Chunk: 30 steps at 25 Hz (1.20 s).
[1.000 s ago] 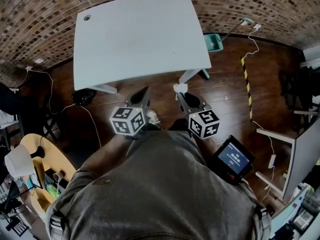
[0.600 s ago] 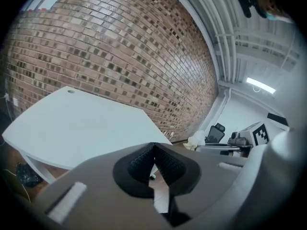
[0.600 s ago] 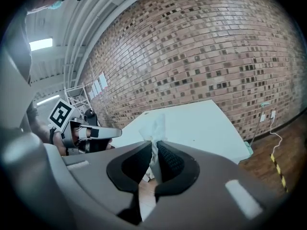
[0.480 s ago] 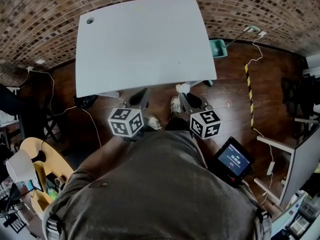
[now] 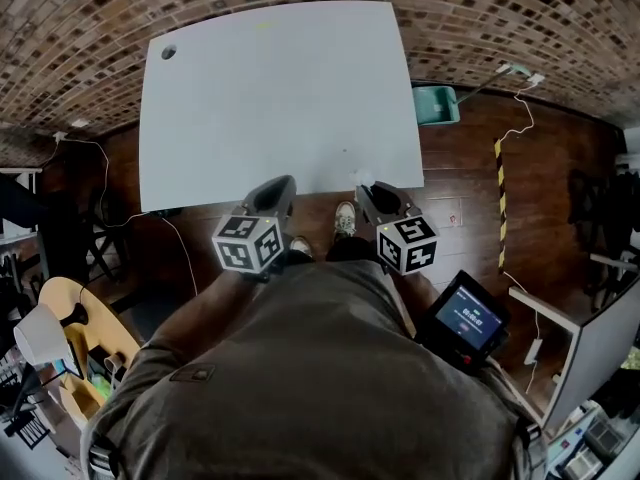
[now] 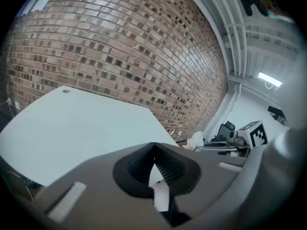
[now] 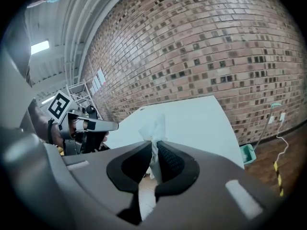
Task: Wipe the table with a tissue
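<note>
The right gripper (image 7: 153, 147) pinches the tissue (image 7: 154, 124), with the table (image 5: 280, 98) edge just ahead. Best to lower it flat before sweeping, keeping the pinch firm. The left gripper (image 6: 153, 152) beside it is closed on nothing.

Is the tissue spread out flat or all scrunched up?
Scrunched up. The tissue is bunched into a crumpled tuft, pinched in the closed jaws of the right gripper.

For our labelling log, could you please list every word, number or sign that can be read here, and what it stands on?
No text here can be read.
Device screen: light lines of print, too small to read.
Left marker cube and right marker cube: black-and-white square patterns only, no words.
</note>
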Each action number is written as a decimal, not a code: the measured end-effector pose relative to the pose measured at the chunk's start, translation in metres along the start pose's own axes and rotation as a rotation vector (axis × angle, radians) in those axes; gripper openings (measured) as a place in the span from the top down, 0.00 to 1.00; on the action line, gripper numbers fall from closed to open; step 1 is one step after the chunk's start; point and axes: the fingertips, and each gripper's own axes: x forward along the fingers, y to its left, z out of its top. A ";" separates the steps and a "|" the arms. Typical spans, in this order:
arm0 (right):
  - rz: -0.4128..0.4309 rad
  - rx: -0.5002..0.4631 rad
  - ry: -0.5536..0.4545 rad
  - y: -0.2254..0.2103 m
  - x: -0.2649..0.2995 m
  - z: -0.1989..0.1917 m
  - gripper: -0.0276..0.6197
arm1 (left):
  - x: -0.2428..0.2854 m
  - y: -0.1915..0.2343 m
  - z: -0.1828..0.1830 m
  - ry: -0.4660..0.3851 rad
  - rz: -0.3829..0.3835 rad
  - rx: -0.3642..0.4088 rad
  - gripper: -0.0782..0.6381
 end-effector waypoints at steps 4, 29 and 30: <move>0.023 -0.013 0.041 -0.027 0.009 0.001 0.89 | 0.020 -0.003 0.002 0.018 0.037 -0.016 0.89; 0.002 -0.133 0.284 -0.088 0.090 -0.020 0.89 | 0.074 0.040 -0.017 0.117 0.120 -0.095 0.89; 0.001 -0.137 0.292 -0.089 0.093 -0.021 0.89 | 0.075 0.042 -0.019 0.125 0.121 -0.100 0.89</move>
